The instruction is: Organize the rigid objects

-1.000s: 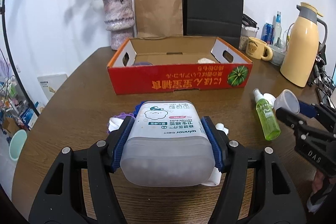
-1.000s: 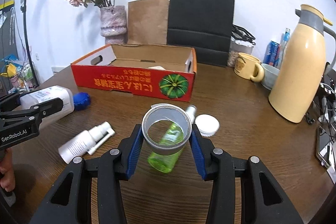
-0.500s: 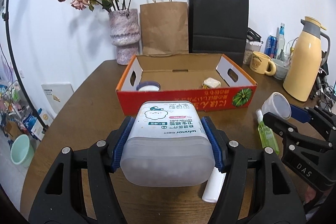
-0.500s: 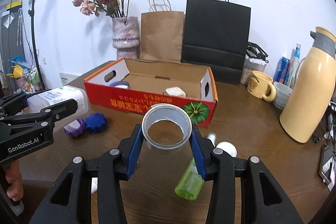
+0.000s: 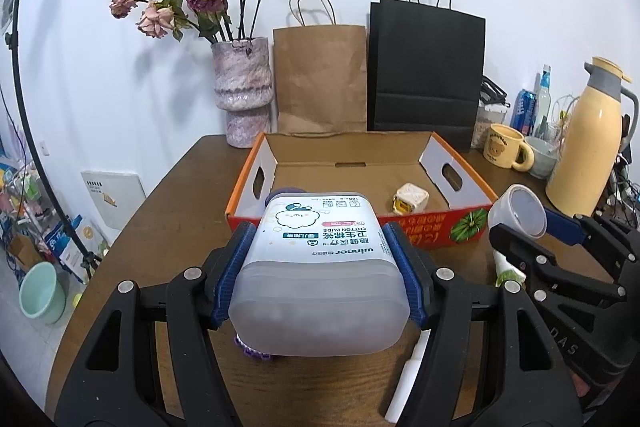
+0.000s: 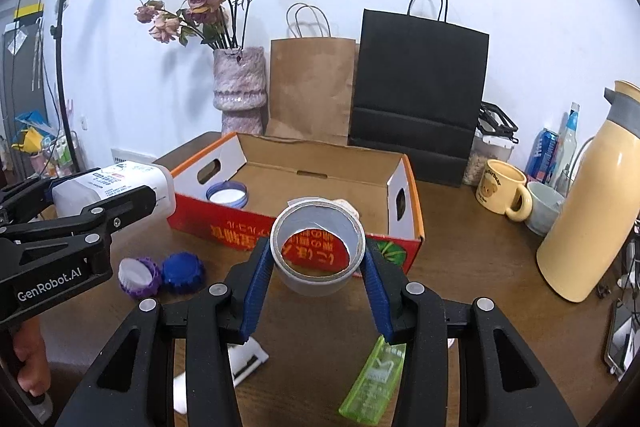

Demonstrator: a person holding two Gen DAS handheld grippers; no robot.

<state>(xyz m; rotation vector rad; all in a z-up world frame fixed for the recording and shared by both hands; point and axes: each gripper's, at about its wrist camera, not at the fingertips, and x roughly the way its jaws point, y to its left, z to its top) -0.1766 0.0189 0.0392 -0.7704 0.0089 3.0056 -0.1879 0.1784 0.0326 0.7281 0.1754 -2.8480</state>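
My left gripper (image 5: pixel 320 259) is shut on a white cotton-bud box (image 5: pixel 320 267), held above the table in front of the red cardboard box (image 5: pixel 424 227). My right gripper (image 6: pixel 318 259) is shut on a grey roll of tape (image 6: pixel 318 247), raised just short of the red cardboard box (image 6: pixel 296 235). That box holds a round blue-rimmed lid (image 6: pixel 226 194) and a small cream-coloured object (image 5: pixel 409 198). The left gripper with the cotton-bud box (image 6: pixel 116 187) shows at the left of the right wrist view. The tape roll (image 5: pixel 518 211) shows at the right of the left wrist view.
On the table lie a purple cap (image 6: pixel 140 277), a blue cap (image 6: pixel 183 271), a green spray bottle (image 6: pixel 374 383) and a white bottle (image 5: pixel 408 383). Behind the box stand a vase of roses (image 5: pixel 244 91), two paper bags, a yellow mug (image 5: pixel 505 146) and a yellow thermos (image 6: pixel 588 195).
Both grippers have risen and moved toward the red box with their loads. The box's inside has come into view, and the loose bottles and caps have dropped lower in both views.
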